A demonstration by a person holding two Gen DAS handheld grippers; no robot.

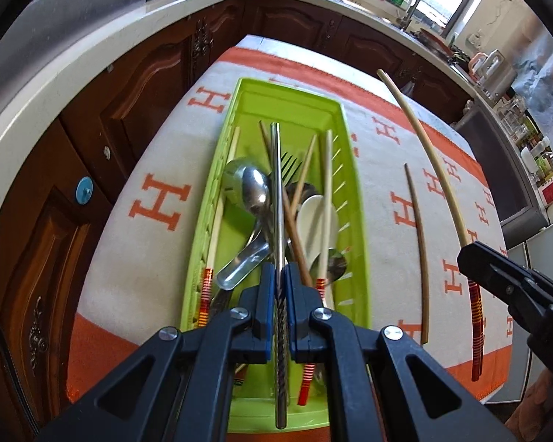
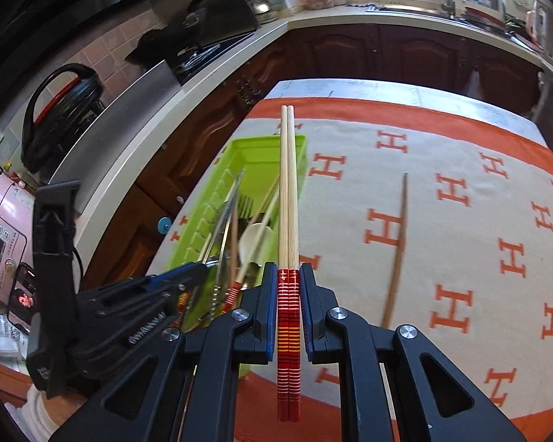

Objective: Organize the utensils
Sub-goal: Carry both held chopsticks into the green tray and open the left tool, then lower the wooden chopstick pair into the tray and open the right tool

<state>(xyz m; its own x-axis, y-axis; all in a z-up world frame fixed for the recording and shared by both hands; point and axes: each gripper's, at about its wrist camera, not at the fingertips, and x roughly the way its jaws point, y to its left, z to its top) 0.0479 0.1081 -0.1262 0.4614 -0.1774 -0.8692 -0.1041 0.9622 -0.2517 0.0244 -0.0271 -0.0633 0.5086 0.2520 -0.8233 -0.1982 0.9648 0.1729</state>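
A green plastic tray (image 1: 354, 199) lies on the table and holds several spoons, a fork, a white spoon and chopsticks; it also shows in the right wrist view (image 2: 202, 217). My left gripper (image 1: 280, 270) is shut on a pair of metal chopsticks (image 1: 275, 184) above the tray. My right gripper (image 2: 288, 270) is shut on a pair of red-handled wooden chopsticks (image 2: 288, 191), held above the cloth to the right of the tray; they show in the left wrist view (image 1: 437, 169). A single brown chopstick (image 1: 418, 243) lies on the cloth, also in the right wrist view (image 2: 398, 250).
The table wears a beige cloth with orange H letters and an orange border (image 2: 461, 199). Dark wooden cabinets (image 1: 129, 110) under a pale counter stand to the left and behind. A pink rice cooker (image 2: 0, 232) and a black pot sit far left.
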